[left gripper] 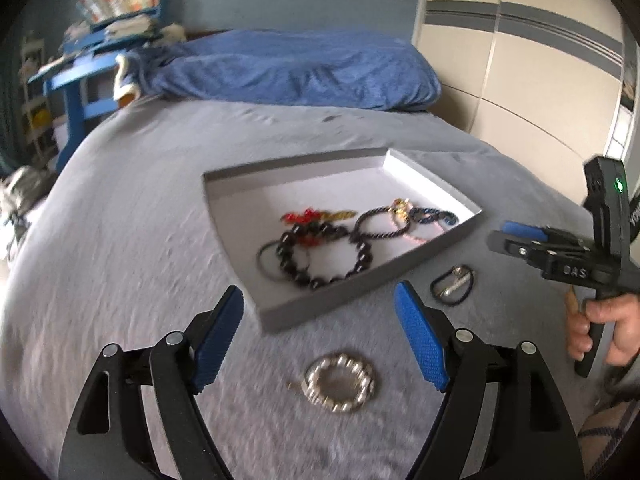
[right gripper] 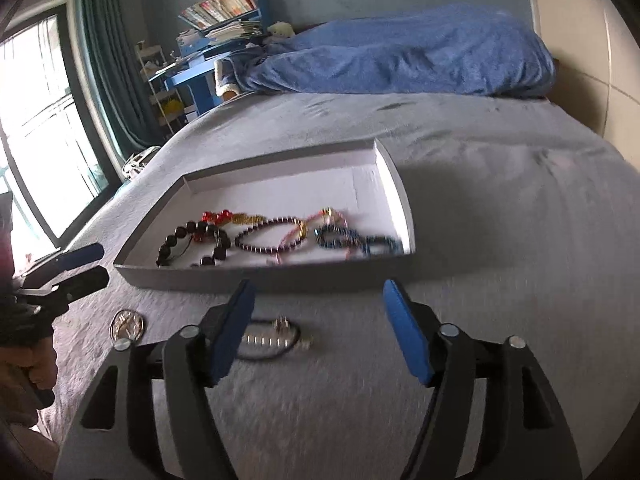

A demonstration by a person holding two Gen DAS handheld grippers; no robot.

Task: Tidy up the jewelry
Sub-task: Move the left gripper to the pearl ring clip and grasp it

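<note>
Ahead of both grippers, a shallow tray (left gripper: 332, 300) lies on the grey bedspread (left gripper: 132, 240), its near edge just beyond the fingertips. Left gripper (left gripper: 320, 332): jaws spread, empty, over a silver bead bracelet (left gripper: 340, 382) lying outside the tray. Right gripper (right gripper: 318, 330): jaws spread, empty, over a black cord bracelet (right gripper: 276, 340). Bracelets (right gripper: 256, 236) crowd the tray's near half; its far half is bare. Only the right view shows the window (right gripper: 44, 128).
</note>
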